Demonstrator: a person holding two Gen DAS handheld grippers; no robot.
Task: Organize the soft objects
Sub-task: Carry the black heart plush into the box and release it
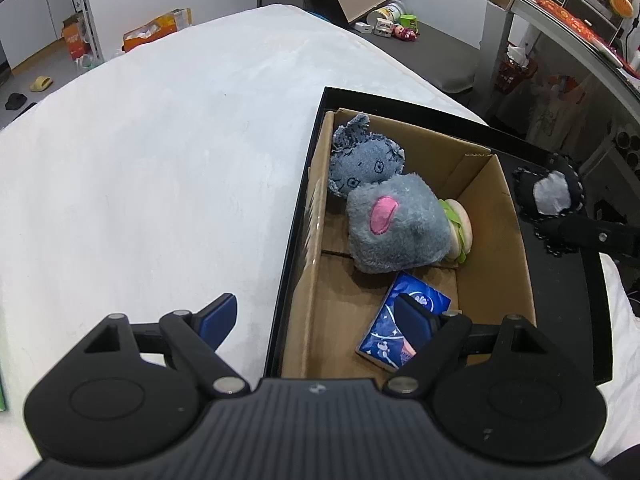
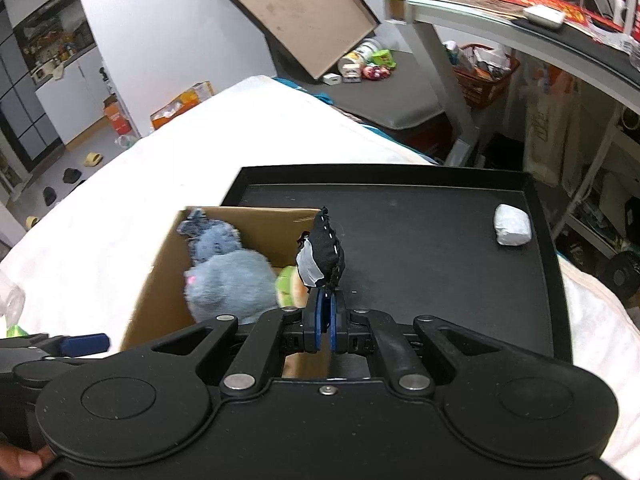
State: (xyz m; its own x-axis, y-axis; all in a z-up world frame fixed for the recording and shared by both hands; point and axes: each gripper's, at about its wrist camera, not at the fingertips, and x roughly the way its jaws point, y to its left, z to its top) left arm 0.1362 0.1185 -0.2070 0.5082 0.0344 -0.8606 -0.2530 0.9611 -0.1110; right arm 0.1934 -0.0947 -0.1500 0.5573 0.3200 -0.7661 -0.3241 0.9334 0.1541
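A cardboard box [image 1: 496, 216] stands in a black tray [image 1: 560, 280] on a white bed. In the box lie a denim plush [image 1: 364, 160], a grey fluffy plush [image 1: 396, 224] with a pink patch, a burger plush [image 1: 462, 232] and a blue tissue pack [image 1: 384, 332]. My left gripper [image 1: 316, 318] hangs open over the box's near left wall, holding nothing. My right gripper [image 2: 325, 304] is shut on a black-and-white soft toy [image 2: 320, 256], which it holds upright above the box's right wall. A white soft lump [image 2: 512, 225] lies at the tray's [image 2: 440, 280] far right.
The white bed [image 1: 160, 160] spreads wide to the left of the tray. A grey desk [image 2: 500, 12] stands at the right, with a red basket [image 2: 484, 76] under it. A box lid [image 2: 296, 12] leans on the far wall. A hand [image 2: 16, 460] shows at bottom left.
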